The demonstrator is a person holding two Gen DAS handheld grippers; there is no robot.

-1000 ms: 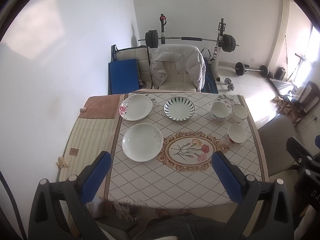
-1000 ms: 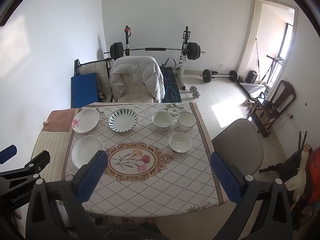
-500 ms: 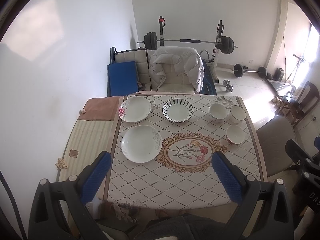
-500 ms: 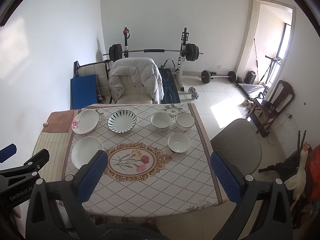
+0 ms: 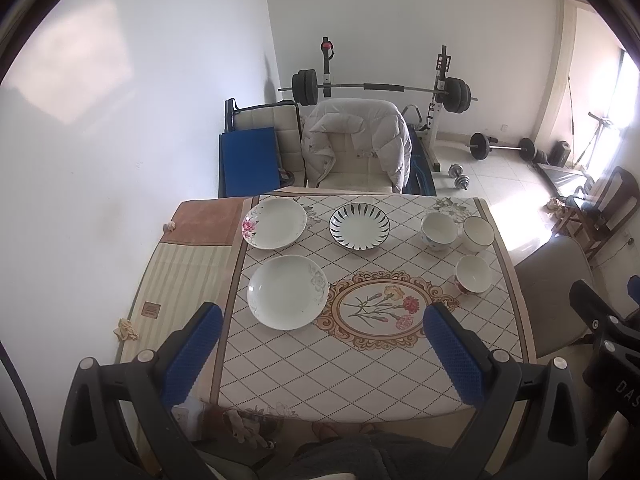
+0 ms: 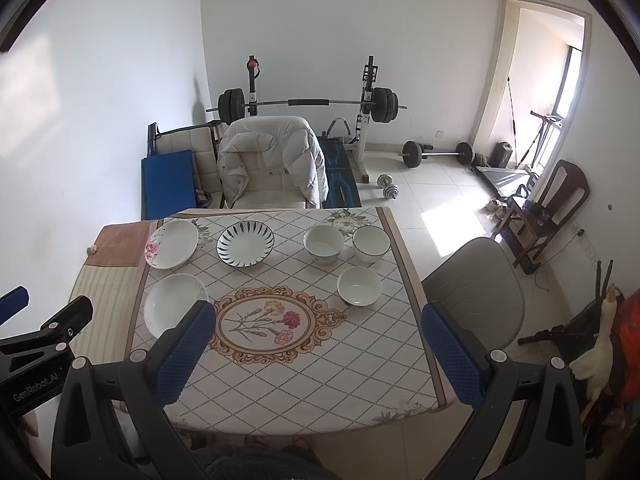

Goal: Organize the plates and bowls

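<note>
Three plates lie on the left half of the table (image 5: 360, 368): a plain white plate (image 5: 287, 291) nearest, a rose-printed plate (image 5: 274, 223) behind it, and a blue-striped plate (image 5: 359, 226) at the middle back. Three white bowls stand on the right: two at the back (image 5: 439, 231) (image 5: 478, 234) and one nearer (image 5: 473, 274). All show in the right wrist view too, such as the near bowl (image 6: 359, 286) and the white plate (image 6: 170, 307). My left gripper (image 5: 320, 348) and right gripper (image 6: 316, 348) are both open and empty, held high above the near edge.
A chair with a white jacket (image 5: 356, 144) stands behind the table. A grey chair (image 6: 472, 292) stands at the table's right. A striped mat (image 5: 180, 276) covers the surface left of the cloth. A barbell rack (image 6: 312, 104) and dumbbells stand on the floor behind.
Both grippers have drawn slightly up and back, so the table sits a little lower and smaller in view. Nothing on the table has moved.
</note>
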